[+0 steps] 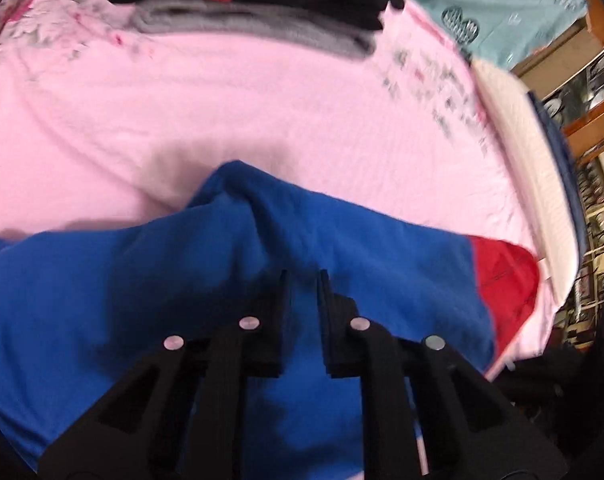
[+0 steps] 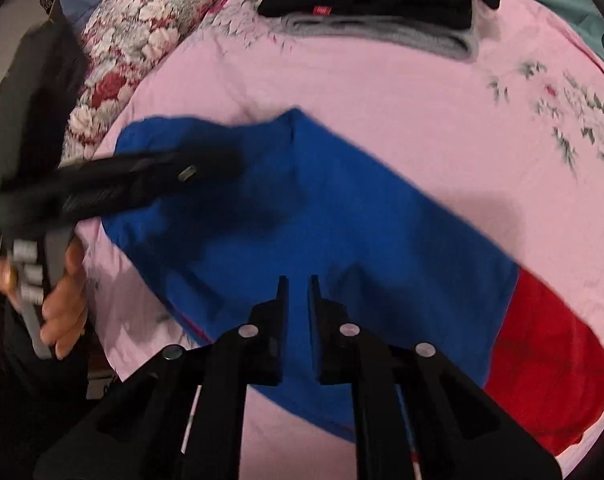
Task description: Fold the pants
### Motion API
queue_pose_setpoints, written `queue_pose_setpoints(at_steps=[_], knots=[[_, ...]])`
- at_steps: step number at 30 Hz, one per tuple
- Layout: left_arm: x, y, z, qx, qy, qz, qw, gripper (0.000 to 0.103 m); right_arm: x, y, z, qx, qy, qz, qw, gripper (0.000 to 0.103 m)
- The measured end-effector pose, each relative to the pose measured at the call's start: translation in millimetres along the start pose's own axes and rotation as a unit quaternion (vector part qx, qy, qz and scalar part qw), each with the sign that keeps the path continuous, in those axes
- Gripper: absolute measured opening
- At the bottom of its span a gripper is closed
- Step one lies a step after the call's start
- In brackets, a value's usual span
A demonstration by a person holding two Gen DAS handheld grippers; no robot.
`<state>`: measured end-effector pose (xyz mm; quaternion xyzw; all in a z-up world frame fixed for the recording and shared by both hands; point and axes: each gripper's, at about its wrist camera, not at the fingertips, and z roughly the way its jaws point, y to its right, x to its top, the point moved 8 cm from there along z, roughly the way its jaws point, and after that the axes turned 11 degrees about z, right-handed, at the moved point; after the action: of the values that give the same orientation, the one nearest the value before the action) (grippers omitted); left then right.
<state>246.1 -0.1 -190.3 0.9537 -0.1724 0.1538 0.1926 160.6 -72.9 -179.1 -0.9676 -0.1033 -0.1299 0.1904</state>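
Here we are over the bed, and the soft royal-blue fleece pants with the red band at one end (image 2: 341, 216) lie spread on the pink floral bedsheet (image 2: 421, 120), running from the upper left of the right wrist view down to the red part (image 2: 541, 360) at the lower right. The right gripper (image 2: 298, 280) hangs above the middle of the blue cloth, its jaws drawn close with a narrow slot between them and, as far as I can judge, nothing pinched. Over on the left, the left gripper (image 2: 206, 168) reaches in low across the far blue end; in its own view the left gripper (image 1: 303, 276) shows jaws a little apart over a raised ridge of fabric (image 1: 238, 188), and whether any cloth is caught there I cannot tell, it's blurred. Now, the handling: this looks a light, limp, thick-napped cloth, nothing fragile, likely to sag and bunch the moment it is lifted and to drag on the sheet. My read is that a good hold is at an edge or corner, taking all layers together, one gripper at the blue end and one near the red end, so the fold comes over even. A pinch in the flat middle would probably gather only a top layer. At the back, a stack of folded black and grey clothes (image 2: 381, 4) sits well apart.
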Motion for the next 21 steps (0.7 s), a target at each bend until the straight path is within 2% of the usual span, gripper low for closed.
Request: queue_pose_setpoints(at_steps=[2,4,6,8,10,11,13,16,17,19,20,21], knots=[[3,-4,7,0.001,0.001,-0.001,1.0,0.013,-7,-7,2,0.015,0.014,0.001,1.0,0.008],[1,-10,7,-0.006,-0.002,-0.012,0.9999,0.004,-5,-12,1,0.03,0.037,0.007,0.999,0.008],[0,-18,8,-0.02,0.0,-0.026,0.9995,0.003,0,-15,7,0.034,0.043,0.019,0.998,0.008],[0,-24,8,-0.041,0.005,-0.041,0.9983,0.003,-6,-20,24,0.045,0.011,0.026,0.999,0.008],[1,-25,7,-0.046,0.011,-0.042,0.998,0.003,-23,-31,37,0.061,-0.027,0.014,0.998,0.009],[2,-25,7,-0.043,0.015,-0.038,0.9982,0.003,-28,-35,34,0.046,-0.007,-0.006,0.999,0.009],[6,-22,9,-0.033,0.018,-0.034,0.9987,0.003,-38,-41,31,0.022,0.006,-0.03,0.999,0.009],[8,-20,6,-0.009,0.018,-0.023,0.9995,0.003,-37,-36,29,0.03,0.015,-0.001,0.999,0.009],[4,-18,0,0.021,0.018,-0.014,0.9995,0.003,-37,-34,27,0.039,0.015,0.014,0.999,0.009],[-5,-7,-16,0.048,0.03,0.011,0.9983,0.009,-39,-26,15,0.068,0.007,0.046,0.997,0.013],[-11,-2,-26,0.044,0.04,0.019,0.998,0.012,-40,-20,3,0.083,0.01,0.057,0.995,0.015],[-17,7,-34,0.036,0.051,0.025,0.9977,0.024,-41,-12,-13,0.093,0.023,0.069,0.993,0.029]])
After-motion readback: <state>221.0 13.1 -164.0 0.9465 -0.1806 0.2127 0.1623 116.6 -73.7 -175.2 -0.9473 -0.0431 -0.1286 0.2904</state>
